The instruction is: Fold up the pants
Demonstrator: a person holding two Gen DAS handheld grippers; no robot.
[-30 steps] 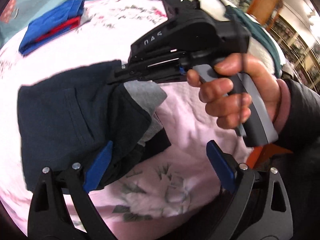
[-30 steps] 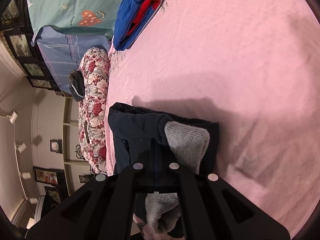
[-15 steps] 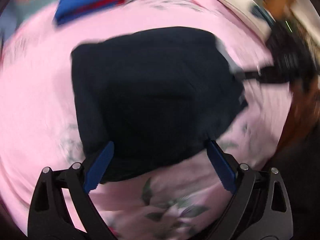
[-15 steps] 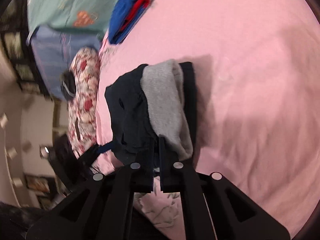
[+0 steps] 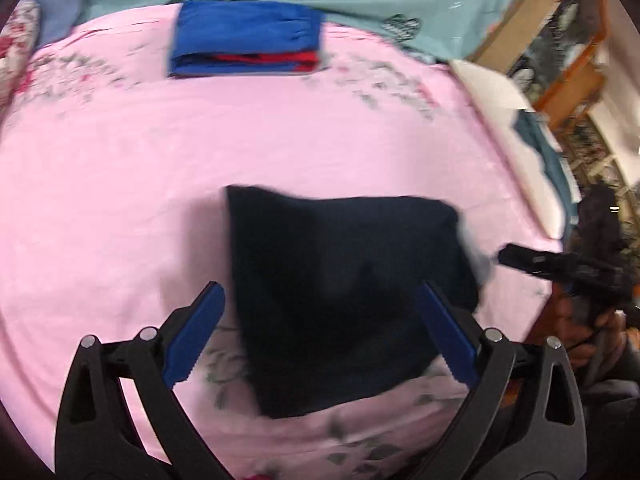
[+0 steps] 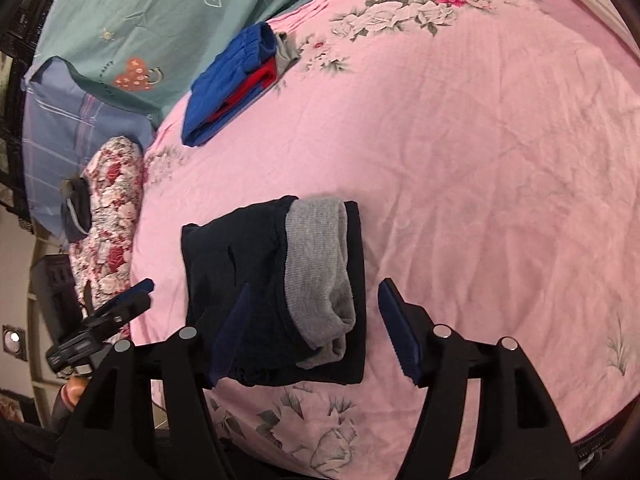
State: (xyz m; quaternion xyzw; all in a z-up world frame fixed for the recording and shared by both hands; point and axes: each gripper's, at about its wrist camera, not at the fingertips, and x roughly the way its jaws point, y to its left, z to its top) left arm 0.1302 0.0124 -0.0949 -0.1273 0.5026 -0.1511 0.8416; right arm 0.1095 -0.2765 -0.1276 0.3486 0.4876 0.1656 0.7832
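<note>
The dark navy pants lie folded in a compact block on the pink bedsheet. In the right wrist view the pants show a grey lining turned out along one side. My left gripper hovers open over their near edge, blue pads apart and touching nothing. My right gripper is opening; its pads stand on either side of the bundle's near end without pressing on it. Each gripper shows in the other's view: the right gripper beside the pants, the left gripper by the bed's edge.
A folded blue and red stack lies at the far side of the bed, by a teal sheet. A floral pillow lies along one edge. Wooden shelves stand beyond the bed.
The right gripper was shut on the pants' grey-lined end, laid it down and spread its jaws. The left gripper drew back, so the whole folded bundle now lies ahead of it.
</note>
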